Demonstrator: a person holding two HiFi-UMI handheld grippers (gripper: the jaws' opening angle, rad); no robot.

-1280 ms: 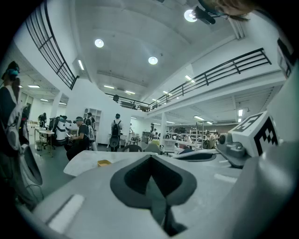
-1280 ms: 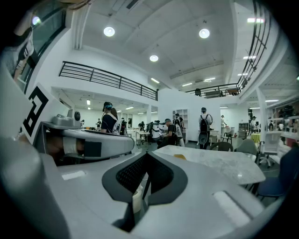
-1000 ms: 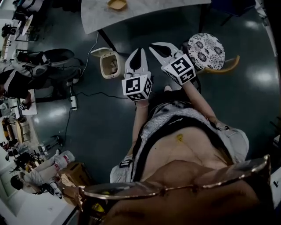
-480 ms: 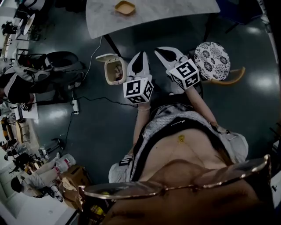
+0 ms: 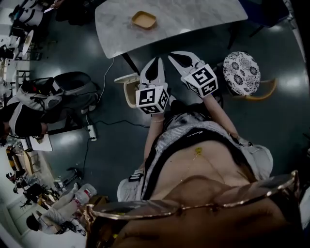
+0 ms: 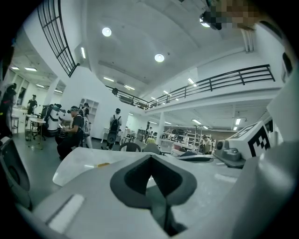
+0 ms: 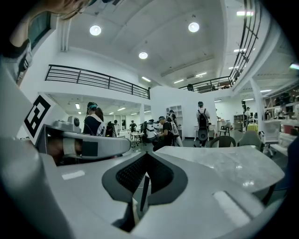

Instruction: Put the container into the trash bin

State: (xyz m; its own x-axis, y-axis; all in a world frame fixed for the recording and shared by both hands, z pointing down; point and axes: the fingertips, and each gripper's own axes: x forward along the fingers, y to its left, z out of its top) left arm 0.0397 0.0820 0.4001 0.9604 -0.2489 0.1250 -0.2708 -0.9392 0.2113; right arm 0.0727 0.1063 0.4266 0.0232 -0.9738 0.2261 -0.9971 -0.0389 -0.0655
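No brand name or readable writing is seen. Each gripper's cube carries black-and-white square markers, and the small print on the person's striped shirt is too small to be read.

One shallow orange container (image 5: 144,20) is seen on the one marble table (image 5: 193,14), well apart from both grippers. One beige trash bin (image 5: 129,91) stands on the floor by the table's edge with its lid up, partly covered by the left gripper (image 5: 155,60). One stool (image 5: 241,72) with a patterned round seat is set to the right of the right gripper (image 5: 173,54). A dark backpack (image 5: 72,87) lies on the floor to the left.

The two grippers are held side by side above the floor, between the person and the table. In the left gripper view, the left gripper's (image 6: 152,184) jaws are pressed together with nothing between them. In the right gripper view, the right gripper (image 7: 142,186) is likewise closed and empty.

Only the gripper views show the hall: ceiling lamps, a railed balcony and several standing people. The bin is shown only in the head view.
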